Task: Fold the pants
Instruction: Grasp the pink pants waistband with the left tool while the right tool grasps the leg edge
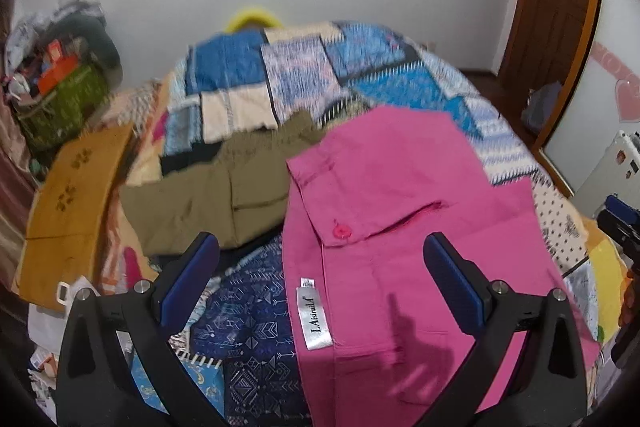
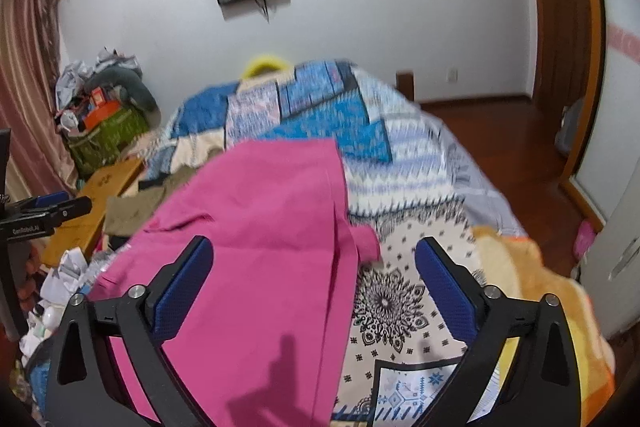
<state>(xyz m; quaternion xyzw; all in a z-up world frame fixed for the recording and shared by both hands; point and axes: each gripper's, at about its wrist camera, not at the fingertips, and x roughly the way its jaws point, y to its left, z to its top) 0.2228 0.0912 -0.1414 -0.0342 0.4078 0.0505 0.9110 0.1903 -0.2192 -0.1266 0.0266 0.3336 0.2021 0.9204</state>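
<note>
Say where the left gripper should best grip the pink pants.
Probably the waistband edge by the silver label of the pink pants: it lies flat just ahead of the open left gripper. Come from the near side, sliding one finger under.

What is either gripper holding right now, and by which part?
Nothing. The left gripper and right gripper are both open above the pink pants, gripping no fabric.
</note>
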